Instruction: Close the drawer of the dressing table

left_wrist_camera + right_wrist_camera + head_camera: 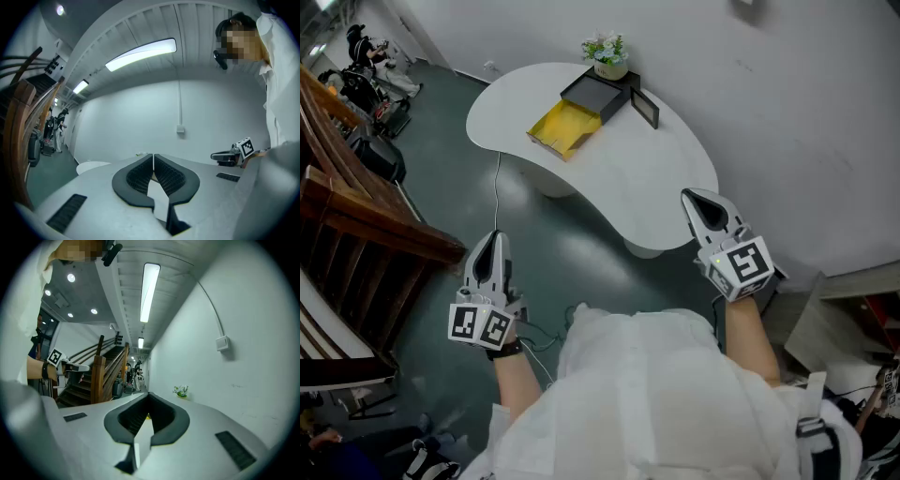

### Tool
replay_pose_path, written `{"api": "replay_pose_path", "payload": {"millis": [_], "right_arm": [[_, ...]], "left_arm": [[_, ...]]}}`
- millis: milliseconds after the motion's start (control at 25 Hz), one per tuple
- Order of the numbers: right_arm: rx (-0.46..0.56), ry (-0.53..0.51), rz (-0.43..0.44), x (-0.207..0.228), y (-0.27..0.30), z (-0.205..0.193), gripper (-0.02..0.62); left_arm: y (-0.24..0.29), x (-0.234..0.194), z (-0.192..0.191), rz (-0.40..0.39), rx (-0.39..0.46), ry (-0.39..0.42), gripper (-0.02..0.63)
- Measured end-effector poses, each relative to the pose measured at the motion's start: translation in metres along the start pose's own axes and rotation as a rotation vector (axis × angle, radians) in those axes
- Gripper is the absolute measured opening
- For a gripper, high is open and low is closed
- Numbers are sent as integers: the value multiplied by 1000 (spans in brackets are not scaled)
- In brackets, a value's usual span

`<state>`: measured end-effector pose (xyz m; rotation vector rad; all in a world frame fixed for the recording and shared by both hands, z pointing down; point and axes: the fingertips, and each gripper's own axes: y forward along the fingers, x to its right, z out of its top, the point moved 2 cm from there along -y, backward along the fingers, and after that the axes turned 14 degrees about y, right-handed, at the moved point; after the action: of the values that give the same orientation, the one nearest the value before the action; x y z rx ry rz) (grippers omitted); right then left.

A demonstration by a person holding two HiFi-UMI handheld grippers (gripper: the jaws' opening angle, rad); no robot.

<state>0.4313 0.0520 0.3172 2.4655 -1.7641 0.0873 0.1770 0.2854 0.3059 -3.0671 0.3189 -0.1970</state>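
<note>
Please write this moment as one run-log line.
drawer: open, untouched | left gripper: shut, empty | right gripper: shut, empty

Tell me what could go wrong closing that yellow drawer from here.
The black case looks loose on the white table; pushing the yellow drawer could slide the case instead of closing it.
The potted plant and the small frame stand beside the case, so a shove might knock them.
The left hand-held gripper and right hand-held gripper are shut, short of the table; a hurried push could land crooked.
</note>
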Motion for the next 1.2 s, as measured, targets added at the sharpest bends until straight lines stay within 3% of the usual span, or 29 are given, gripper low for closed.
{"api": "replay_pose_path", "payload": {"millis": [480, 680, 1200], "right_arm": [[19, 19, -4, 4, -12, 0, 9], [65, 80, 13, 5, -19, 3, 9], [40, 102, 7, 7, -24, -8, 11]], "left_arm": [[-1, 16, 4, -11, 6, 3, 21], [-4, 22, 3, -23, -3, 5, 21], [-18, 28, -2, -4, -16, 13, 21]]}}
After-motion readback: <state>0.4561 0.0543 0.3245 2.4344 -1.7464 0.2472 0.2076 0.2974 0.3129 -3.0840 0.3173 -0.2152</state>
